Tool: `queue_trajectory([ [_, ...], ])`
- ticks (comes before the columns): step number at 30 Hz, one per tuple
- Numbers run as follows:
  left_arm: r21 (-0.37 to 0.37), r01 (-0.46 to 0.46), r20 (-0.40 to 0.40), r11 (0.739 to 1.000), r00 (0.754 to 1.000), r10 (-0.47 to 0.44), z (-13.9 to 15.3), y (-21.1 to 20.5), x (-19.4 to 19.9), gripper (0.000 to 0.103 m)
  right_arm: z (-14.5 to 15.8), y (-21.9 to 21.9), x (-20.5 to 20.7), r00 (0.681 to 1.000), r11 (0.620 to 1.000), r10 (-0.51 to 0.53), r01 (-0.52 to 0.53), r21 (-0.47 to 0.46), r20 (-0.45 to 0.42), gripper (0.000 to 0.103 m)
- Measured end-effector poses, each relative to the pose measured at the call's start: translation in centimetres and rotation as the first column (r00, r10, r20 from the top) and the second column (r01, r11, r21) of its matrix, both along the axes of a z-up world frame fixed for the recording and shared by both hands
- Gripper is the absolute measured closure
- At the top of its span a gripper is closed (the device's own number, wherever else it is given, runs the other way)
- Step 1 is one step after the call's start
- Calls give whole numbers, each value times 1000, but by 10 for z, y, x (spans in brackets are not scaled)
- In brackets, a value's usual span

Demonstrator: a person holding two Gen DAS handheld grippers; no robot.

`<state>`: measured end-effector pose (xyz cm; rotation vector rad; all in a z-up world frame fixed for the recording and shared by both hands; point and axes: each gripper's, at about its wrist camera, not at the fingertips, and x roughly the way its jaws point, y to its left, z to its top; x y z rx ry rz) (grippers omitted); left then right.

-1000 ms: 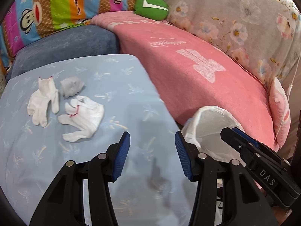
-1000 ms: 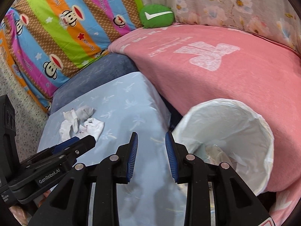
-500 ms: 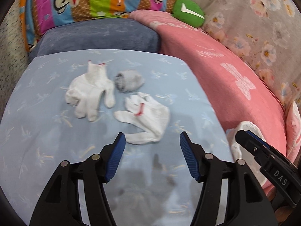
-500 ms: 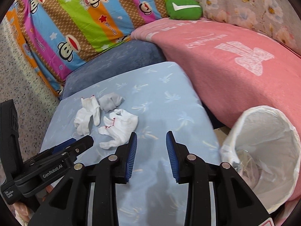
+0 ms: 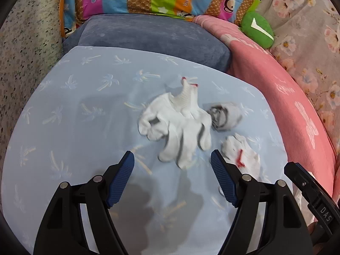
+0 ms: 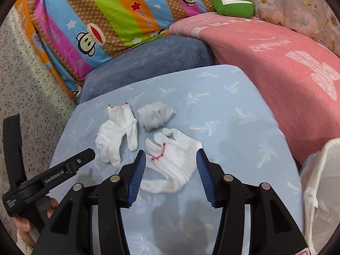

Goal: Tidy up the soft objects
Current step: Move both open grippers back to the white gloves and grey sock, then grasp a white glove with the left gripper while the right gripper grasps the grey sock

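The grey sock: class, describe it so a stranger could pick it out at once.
Find the light blue cloth with the palm-tree print. Three soft things lie together on it; the grey sock is farthest back. It alone is grey and rolled up, while both neighbours are white gloves.

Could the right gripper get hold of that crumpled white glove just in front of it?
Probably yes: the right gripper is open, the crumpled glove lies flat between its fingers, and nothing covers it.
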<state>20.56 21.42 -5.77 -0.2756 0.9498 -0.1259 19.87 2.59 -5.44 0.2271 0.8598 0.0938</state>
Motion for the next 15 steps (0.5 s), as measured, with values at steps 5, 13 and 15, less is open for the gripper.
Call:
queue_trajectory([
  [5, -7, 6, -22, 1000, 1000, -6, -11, 2, 29, 32, -5, 19, 38, 1000, 1000, 17, -17, 3, 8, 48],
  [13, -1, 33, -56, 999, 998, -33, -32, -8, 62, 33, -25, 43, 94, 1000, 1000, 24, -24, -4, -13, 46],
  [15, -3, 37, -63, 999, 997, -38, -36, -8, 64, 40, -33, 47, 105, 999, 1000, 26, -26, 1, -29, 46],
])
